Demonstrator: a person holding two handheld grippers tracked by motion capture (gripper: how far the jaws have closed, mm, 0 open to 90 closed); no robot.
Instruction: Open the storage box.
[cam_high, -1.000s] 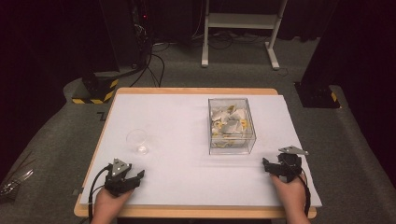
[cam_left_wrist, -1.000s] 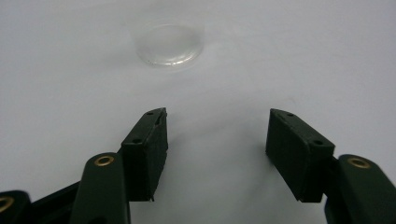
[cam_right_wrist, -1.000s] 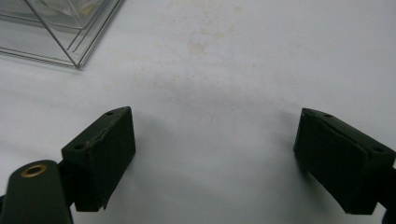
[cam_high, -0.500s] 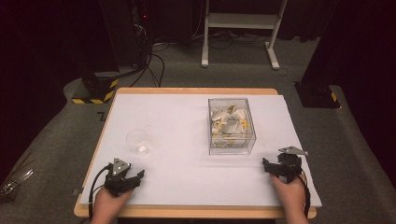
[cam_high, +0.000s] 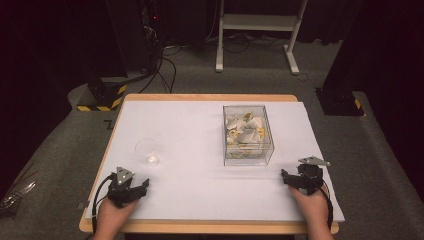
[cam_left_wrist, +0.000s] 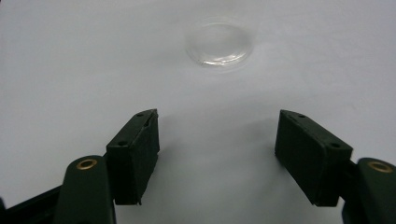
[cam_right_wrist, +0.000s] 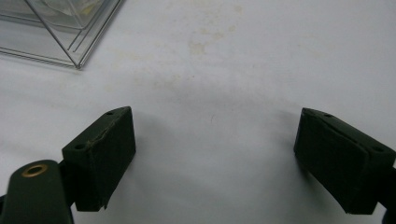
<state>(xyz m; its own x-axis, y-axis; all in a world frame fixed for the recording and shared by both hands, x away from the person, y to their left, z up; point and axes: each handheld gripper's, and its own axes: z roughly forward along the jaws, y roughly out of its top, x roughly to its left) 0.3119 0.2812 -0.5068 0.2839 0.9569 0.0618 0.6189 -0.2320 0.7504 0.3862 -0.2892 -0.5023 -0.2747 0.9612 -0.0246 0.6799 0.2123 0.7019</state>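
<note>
White sheeting is covering the surface I am working at, with a wooden edge showing round it and dark grey carpet beyond. I am resting my left tongs on the near left part of the sheet; their jaws have just been opening and are now standing wide apart, with bare white sheet between them, as the left gripper view is showing. I am holding my right tongs on the near right part of the sheet, and their jaws are likewise gaping wide with nothing between them, seen close in the right gripper view. Just ahead of the left tongs a small clear round dish is lying on the sheet, apart from the jaws; in the left gripper view it is sitting beyond the jaw tips. Ahead and to the inner side of the right tongs a clear plastic box is standing, holding a heap of pale and yellowish pieces that I cannot make out; its near corner is coming into the right gripper view. Farther off, a white stand's legs and black cables are lying on the floor.
</note>
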